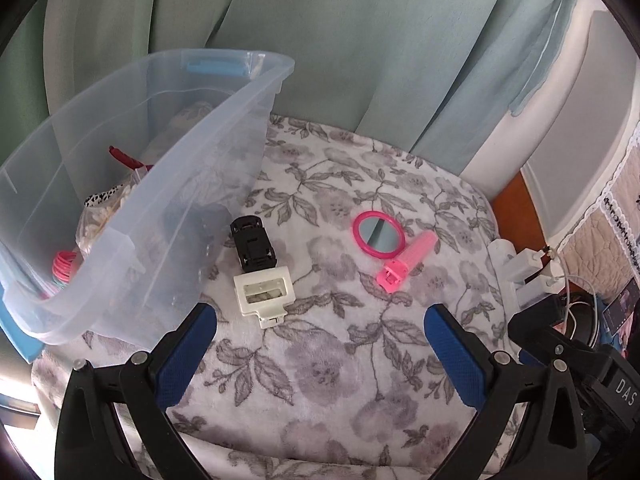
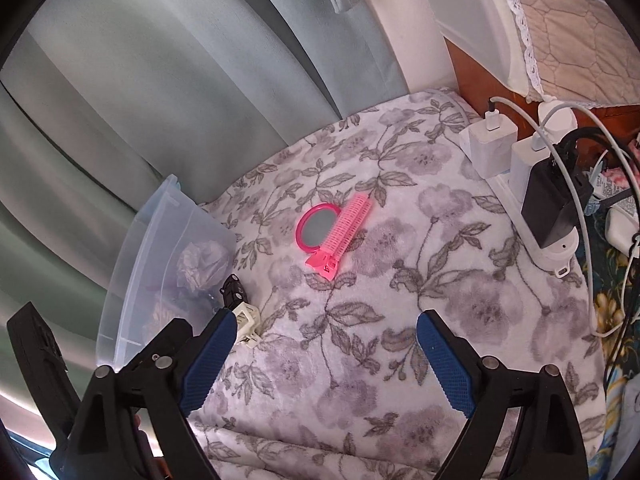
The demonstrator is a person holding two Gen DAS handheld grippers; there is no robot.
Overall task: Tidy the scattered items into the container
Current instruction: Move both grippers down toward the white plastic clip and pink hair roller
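A clear plastic bin (image 1: 168, 152) stands at the left on a floral blanket (image 1: 320, 360) and holds several items. Beside it lie a black clip (image 1: 254, 244) and a white clip (image 1: 264, 292). Further right lie a round pink mirror (image 1: 378, 235) and a pink hair clip (image 1: 406, 262). My left gripper (image 1: 320, 328) is open and empty, hovering in front of the clips. In the right wrist view the mirror (image 2: 318, 227) and pink clip (image 2: 344, 226) lie ahead of my open, empty right gripper (image 2: 324, 338); the bin (image 2: 160, 264) and the two clips (image 2: 240, 304) sit at its left.
Curtains hang behind the blanket. White chargers (image 2: 486, 142), a black adapter (image 2: 554, 204) and cables on a power strip sit at the right edge. The right gripper's body (image 1: 580, 364) shows at the right of the left wrist view.
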